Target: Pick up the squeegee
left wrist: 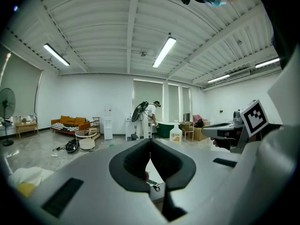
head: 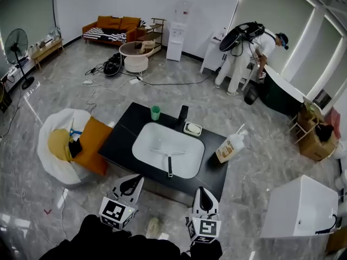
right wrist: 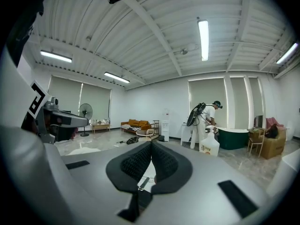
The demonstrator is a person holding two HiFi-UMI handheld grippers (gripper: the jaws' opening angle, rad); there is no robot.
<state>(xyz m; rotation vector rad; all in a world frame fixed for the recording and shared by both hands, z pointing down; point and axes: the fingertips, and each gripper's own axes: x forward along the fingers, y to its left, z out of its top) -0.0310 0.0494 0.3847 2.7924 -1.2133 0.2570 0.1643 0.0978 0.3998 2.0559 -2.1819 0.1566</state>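
The squeegee (head: pixel 168 160) lies in the white sink basin (head: pixel 146 145), its black handle pointing toward me and its blade across the far end. My left gripper (head: pixel 132 183) and right gripper (head: pixel 204 199) hover side by side just short of the black counter's (head: pixel 122 137) near edge, both shut and empty. In the left gripper view the left gripper's (left wrist: pixel 150 146) dark pads meet, and a bit of the squeegee (left wrist: pixel 153 186) shows in the gap below them. The right gripper (right wrist: pixel 151 149) is likewise shut, with the squeegee's handle (right wrist: pixel 143 182) visible under its tips.
On the counter stand a green cup (head: pixel 155 112), a soap dish (head: pixel 192 129), a black faucet (head: pixel 183 114) and a detergent bottle (head: pixel 230 148). A white beanbag with an orange cushion (head: pixel 89 145) sits to the left, a white box (head: pixel 301 207) to the right. A person (head: pixel 244 53) bends over far back.
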